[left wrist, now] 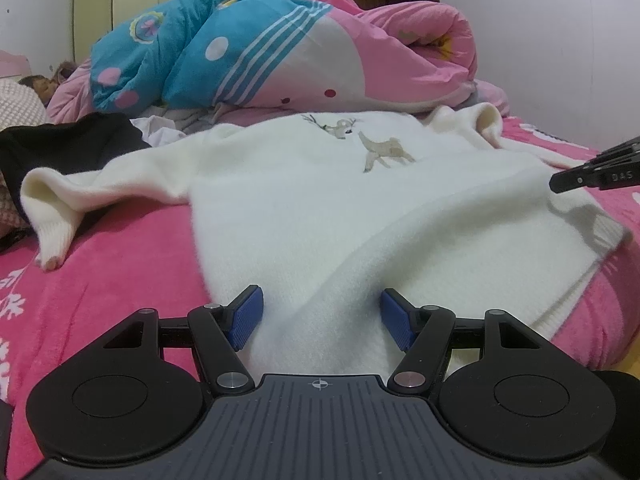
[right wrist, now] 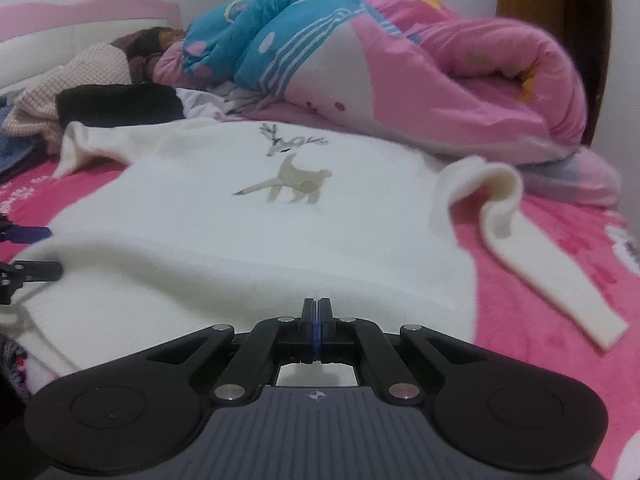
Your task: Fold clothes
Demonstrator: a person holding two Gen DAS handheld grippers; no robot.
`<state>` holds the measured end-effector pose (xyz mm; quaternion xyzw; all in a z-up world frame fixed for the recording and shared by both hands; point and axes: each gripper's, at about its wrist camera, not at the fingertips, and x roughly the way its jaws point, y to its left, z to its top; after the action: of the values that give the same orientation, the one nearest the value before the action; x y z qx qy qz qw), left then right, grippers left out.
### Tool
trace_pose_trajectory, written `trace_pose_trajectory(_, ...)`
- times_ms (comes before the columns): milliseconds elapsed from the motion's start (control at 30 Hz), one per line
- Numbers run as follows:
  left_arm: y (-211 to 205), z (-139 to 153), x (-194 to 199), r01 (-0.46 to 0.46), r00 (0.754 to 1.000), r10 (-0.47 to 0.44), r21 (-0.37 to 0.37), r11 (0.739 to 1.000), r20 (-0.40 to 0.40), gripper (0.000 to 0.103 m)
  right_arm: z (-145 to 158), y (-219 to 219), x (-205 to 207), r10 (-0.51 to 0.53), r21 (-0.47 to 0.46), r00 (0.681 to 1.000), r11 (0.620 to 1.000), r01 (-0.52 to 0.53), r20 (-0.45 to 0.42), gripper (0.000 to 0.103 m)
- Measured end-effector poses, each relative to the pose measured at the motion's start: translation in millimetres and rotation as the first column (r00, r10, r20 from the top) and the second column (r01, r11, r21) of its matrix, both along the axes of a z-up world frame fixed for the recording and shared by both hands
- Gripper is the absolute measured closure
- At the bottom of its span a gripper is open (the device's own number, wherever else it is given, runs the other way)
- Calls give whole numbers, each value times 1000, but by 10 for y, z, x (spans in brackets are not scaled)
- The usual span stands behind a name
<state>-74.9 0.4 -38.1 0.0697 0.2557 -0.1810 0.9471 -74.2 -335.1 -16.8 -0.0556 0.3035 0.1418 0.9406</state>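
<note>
Left tongs (left wrist: 322, 316) agape over sweater (left wrist: 340, 200), right tongs (right wrist: 316, 312) closed

White deer-motif sweater (left wrist: 320, 200), pink blanket (left wrist: 112, 264), blue-and-pink quilt (left wrist: 248, 48).

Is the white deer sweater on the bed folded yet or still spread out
Spread out: the white knitted deer sweater lies flat, front up, both sleeves stretched sideways.

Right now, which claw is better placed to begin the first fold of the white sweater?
The left claw: it is open with the white sweater hem between its pads. The right claw is shut with nothing visibly gripped, so it must reopen first.
</note>
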Motion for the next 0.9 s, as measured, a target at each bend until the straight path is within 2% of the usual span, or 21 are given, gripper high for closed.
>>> trace_pose_trajectory(67, -3, 1, 3, 0, 1000, 0, 1, 1000, -1, 37, -1, -41, -24, -11, 22, 1000, 1000, 12, -24, 99)
trace_pose_trajectory(133, -8, 2, 7, -1, 1000, 1, 2, 1000, -1, 37, -27, -100, -59, -33, 35, 998, 999, 35, -59, 77)
trace_pose_trajectory(167, -8, 2, 4, -1, 1000, 1, 2, 1000, -1, 37, -52, -118, -79, -43, 29, 997, 999, 45, -68, 59)
trace_pose_trajectory(200, -8, 2, 2, -1, 1000, 1, 3, 1000, -1, 37, -90, -125, -94, -40, 17, 996, 999, 42, -76, 56)
trace_pose_trajectory(267, -8, 1, -2, -1, 1000, 1, 4, 1000, 0, 37, -222, -90, -75, -46, -34, 993, 999, 42, -112, 57)
trace_pose_trajectory(333, -11, 1, -2, -2, 1000, 2, 5, 1000, 0, 37, -249, -40, -88, -49, -60, 994, 997, 44, -94, 63)
trace_pose_trajectory(367, -12, 1, -3, -3, 1000, 3, 6, 1000, 0, 37, -219, -18, -89, -61, -71, 995, 996, 55, -81, 84)
trace_pose_trajectory(400, -11, 1, -5, -4, 1000, 4, 7, 1000, 1, 37, -185, -16, -91, -74, -72, 995, 995, 69, -71, 92)
trace_pose_trajectory(467, -11, 1, -9, -5, 1000, 5, 7, 1000, 1, 37, -120, -50, -110, -82, -41, 995, 996, 80, -53, 93)
trace_pose_trajectory(767, 0, 2, -8, -6, 1000, 6, -2, 1000, 3, 37, 89, -43, -210, -90, -25, 995, 996, 91, 33, 93)
trace_pose_trajectory(900, 7, 9, 1, -6, 1000, 6, -9, 1000, 4, 37, 106, -77, -154, -103, 7, 994, 995, 103, 29, 93)
